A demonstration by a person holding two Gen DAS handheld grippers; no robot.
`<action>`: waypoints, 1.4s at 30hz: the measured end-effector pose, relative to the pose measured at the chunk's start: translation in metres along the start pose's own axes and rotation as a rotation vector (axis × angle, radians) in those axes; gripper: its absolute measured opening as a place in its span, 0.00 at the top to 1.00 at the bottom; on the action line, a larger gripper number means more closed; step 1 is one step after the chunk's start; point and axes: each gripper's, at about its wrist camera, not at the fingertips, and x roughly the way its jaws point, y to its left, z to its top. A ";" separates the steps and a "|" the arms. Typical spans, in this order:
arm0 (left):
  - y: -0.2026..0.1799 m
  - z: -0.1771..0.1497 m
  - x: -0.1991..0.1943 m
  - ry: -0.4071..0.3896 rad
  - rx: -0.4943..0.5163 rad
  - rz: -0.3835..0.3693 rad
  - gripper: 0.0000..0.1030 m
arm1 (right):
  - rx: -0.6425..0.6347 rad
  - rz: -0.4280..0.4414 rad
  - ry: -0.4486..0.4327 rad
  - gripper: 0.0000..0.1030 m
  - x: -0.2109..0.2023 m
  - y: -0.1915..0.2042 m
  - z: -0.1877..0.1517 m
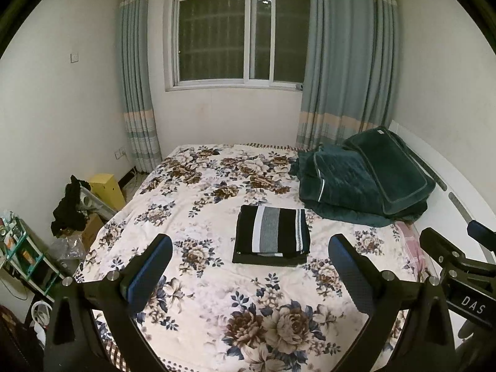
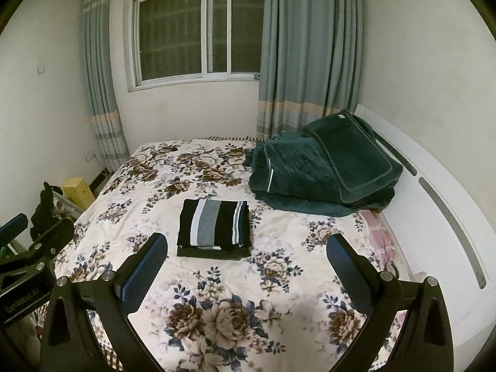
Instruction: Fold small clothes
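Folded striped garment (image 1: 272,235) lay mid-bed on floral sheet (image 1: 198,282), edges squared, bare sheet all around, green quilt (image 1: 365,183) near headboard, left gripper (image 1: 249,274) and right gripper (image 2: 246,274) both spread wide, empty, above near edge.

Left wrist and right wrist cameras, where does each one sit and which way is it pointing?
Left wrist: on the left gripper, above the bed's near end, facing the window; its open fingers frame the view, and the right gripper shows at the right edge.
Right wrist: on the right gripper, same heading; its open fingers show, with the left gripper at the left edge.
Shared: the folded striped garment, floral bedspread, green quilt pile.
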 end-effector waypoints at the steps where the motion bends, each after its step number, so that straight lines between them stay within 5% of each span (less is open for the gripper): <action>1: 0.000 0.000 0.000 -0.001 0.001 0.000 0.00 | -0.001 0.000 -0.002 0.00 0.000 0.000 0.000; 42: 0.004 0.003 -0.014 -0.031 0.002 0.005 0.00 | 0.001 0.000 -0.012 0.00 -0.005 0.006 -0.005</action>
